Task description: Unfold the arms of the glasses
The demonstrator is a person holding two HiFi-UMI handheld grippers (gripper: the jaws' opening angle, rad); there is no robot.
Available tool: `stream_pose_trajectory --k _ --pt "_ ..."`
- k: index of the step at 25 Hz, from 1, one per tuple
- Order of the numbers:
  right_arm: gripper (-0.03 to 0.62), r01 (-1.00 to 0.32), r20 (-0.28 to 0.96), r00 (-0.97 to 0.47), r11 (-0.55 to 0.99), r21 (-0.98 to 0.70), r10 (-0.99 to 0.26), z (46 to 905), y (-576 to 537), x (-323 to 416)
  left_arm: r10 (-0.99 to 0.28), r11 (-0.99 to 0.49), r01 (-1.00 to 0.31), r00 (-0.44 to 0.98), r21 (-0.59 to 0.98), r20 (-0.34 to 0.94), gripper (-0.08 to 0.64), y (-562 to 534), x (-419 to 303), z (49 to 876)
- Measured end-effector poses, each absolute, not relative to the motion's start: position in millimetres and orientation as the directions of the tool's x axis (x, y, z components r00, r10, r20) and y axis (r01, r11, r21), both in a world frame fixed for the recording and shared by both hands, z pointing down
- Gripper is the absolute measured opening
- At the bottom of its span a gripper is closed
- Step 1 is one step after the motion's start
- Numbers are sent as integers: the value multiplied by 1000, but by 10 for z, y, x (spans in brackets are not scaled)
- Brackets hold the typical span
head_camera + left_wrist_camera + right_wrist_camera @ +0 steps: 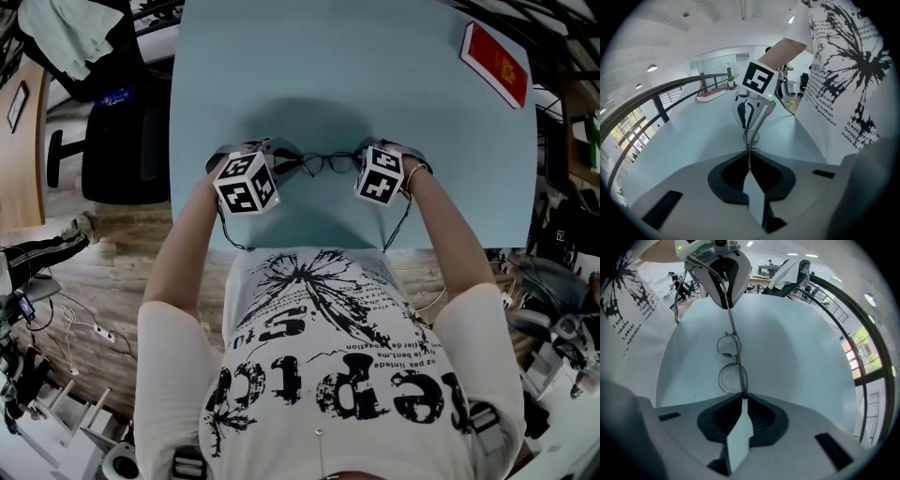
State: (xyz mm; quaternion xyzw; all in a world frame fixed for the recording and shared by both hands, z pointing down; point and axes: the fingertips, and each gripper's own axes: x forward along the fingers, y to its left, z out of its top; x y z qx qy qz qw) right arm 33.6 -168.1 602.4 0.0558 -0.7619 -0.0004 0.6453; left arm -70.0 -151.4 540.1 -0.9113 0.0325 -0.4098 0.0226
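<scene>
Thin dark-rimmed glasses (324, 163) hang just above the pale blue table (375, 75), stretched between my two grippers. My left gripper (284, 167) is shut on their left end, and in the left gripper view the glasses (752, 138) show edge-on, pinched at the left gripper's (749, 151) tips. My right gripper (360, 165) is shut on the right end. In the right gripper view both round lenses of the glasses (739, 367) run from the right gripper (742, 395) up to the left gripper (726, 304), with a thin bar lying along them.
A red booklet (495, 63) lies at the table's far right corner. A black chair (117, 141) stands left of the table. The table's near edge (309, 246) is against the person's body, and wooden floor with cables lies to the left.
</scene>
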Motion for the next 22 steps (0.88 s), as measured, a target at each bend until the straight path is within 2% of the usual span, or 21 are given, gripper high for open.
stream_pose_trajectory --k 3,5,10,17,22 --pt "117 -28 980 -179 996 83 -86 5953 -1627 246 -79 -997 -40 664 -70 743 26 -1516 -713 5386" --pt "137 1 971 -222 996 89 -87 5891 -1610 111 -80 -997 -42 666 -69 741 25 -1528 -707 5379" --pt "110 81 948 -309 991 103 -73 5816 -1565 -314 -77 -997 -47 674 -62 735 26 -1538 -654 5382" --pt "84 152 963 -264 983 98 -55 5950 -1579 -549 -72 -997 -48 678 -54 732 26 -1568 -659 5392" --pt "38 157 966 -248 981 115 -74 5973 -1596 -591 -77 -997 -59 676 -51 733 26 -1568 -712 5389"
